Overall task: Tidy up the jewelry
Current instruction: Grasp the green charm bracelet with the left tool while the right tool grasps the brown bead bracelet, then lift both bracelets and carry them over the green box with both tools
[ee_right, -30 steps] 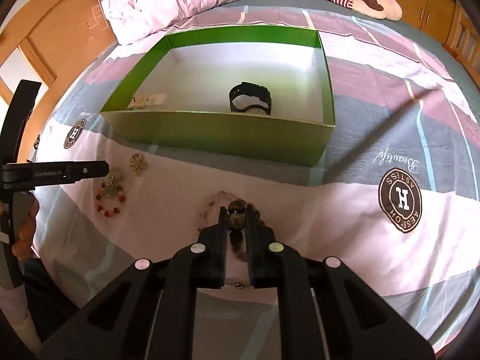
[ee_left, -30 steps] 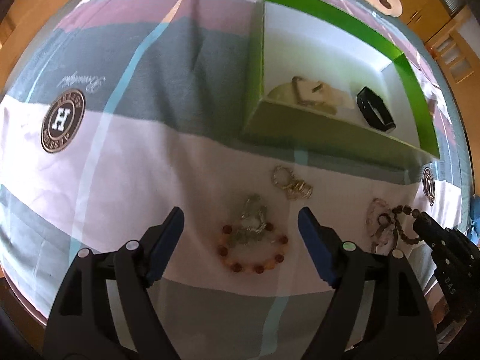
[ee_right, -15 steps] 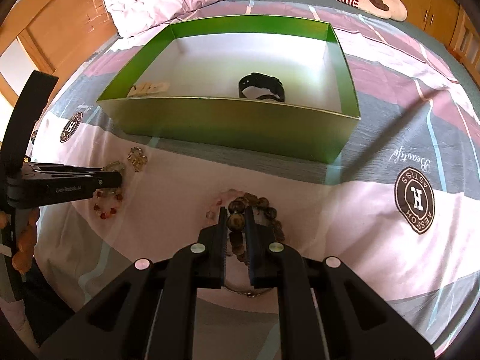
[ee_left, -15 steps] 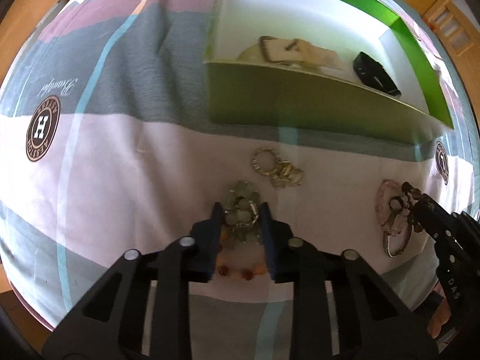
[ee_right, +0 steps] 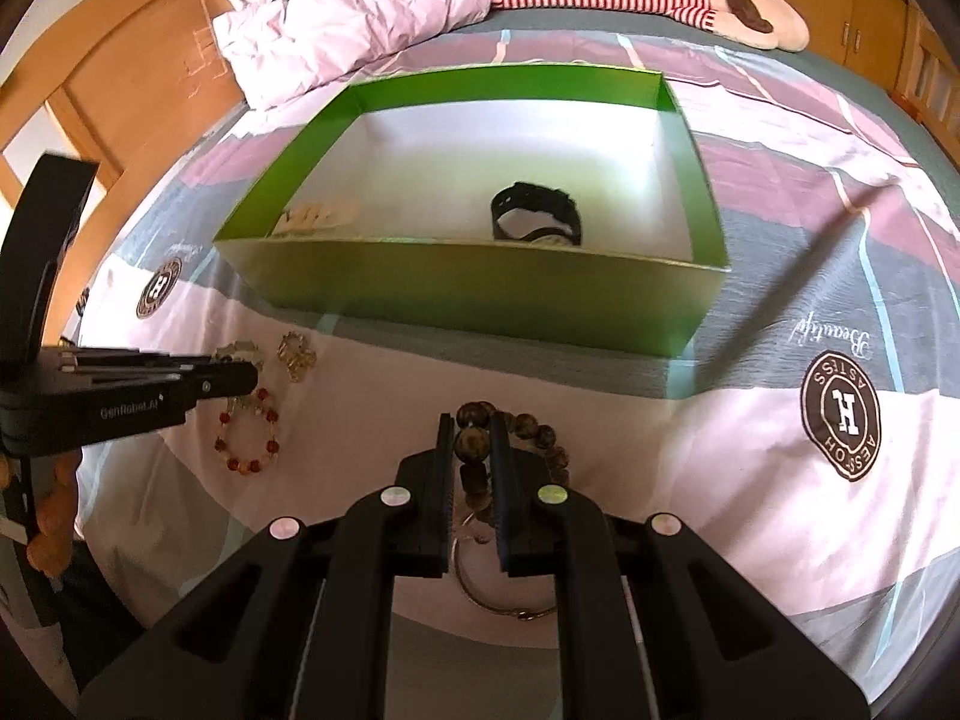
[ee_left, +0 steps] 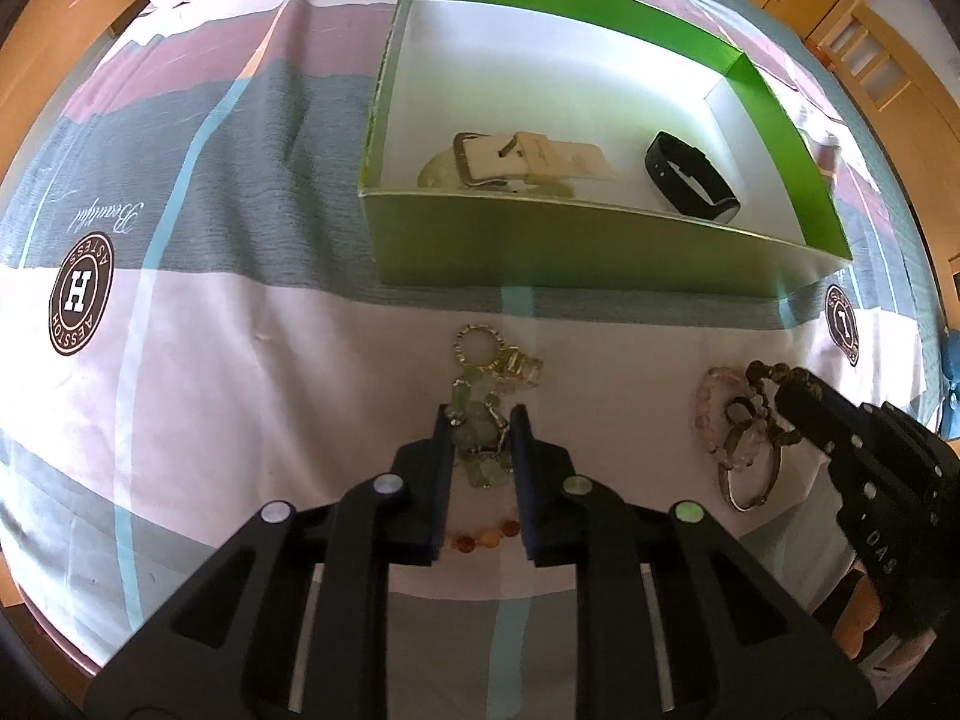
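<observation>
Left wrist, green box (ee_left: 540, 252), cream strap (ee_left: 528, 159), black band (ee_left: 690, 183)

Both wrist views look steeply down, sharing the green box (ee_left: 600, 252)

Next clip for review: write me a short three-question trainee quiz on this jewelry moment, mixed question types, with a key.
1. True or false: the green box holds no items yet.
2. Multiple choice: what is between the pads of the left gripper? A) the pale green stone bracelet B) the gold ring cluster C) the black band
3. Short answer: what is the right gripper clamped on?

Key:
1. False: a cream buckled strap and the black band lie inside.
2. A
3. The dark brown bead bracelet.
</observation>
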{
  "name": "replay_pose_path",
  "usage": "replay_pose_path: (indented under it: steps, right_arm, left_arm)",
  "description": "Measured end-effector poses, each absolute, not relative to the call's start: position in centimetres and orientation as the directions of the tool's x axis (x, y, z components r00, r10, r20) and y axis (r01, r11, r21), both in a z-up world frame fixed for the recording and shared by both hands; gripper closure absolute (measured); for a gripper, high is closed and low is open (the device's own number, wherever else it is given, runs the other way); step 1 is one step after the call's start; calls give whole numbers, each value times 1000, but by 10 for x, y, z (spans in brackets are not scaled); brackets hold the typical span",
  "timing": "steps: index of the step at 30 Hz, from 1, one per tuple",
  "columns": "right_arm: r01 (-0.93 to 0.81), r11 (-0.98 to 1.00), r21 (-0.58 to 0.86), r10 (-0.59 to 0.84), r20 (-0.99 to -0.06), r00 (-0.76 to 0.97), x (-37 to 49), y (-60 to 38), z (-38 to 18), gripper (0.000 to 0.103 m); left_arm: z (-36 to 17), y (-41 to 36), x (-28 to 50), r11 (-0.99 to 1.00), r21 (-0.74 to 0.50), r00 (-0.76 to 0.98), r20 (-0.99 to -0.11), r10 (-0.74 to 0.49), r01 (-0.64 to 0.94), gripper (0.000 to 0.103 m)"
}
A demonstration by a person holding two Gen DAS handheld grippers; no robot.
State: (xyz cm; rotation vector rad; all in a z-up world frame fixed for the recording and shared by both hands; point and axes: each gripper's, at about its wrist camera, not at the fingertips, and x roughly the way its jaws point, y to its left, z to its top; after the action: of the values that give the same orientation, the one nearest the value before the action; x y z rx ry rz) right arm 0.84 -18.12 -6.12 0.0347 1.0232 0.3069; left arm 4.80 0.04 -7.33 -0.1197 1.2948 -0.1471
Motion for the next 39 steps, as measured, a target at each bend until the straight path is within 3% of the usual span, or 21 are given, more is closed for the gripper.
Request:
replay_pose_path:
  steps: [13,24,39]
  right_arm:
    - [-102,979,179,206,-829,519,17,-221,-53,92]
    - [-125,974,190,227,-821,524,15,-216,-51,92]
    - [-194,967,164,244,-811,532,10,-197,-52,92]
  left_arm:
    - [-72,7,38,985,-169,262,-949,-175,47,85]
    - [-43,18,35,967,-250,362,-899,-248,40,85]
    - [-41,-3,28,986,-138,398,-902,-166,98,85]
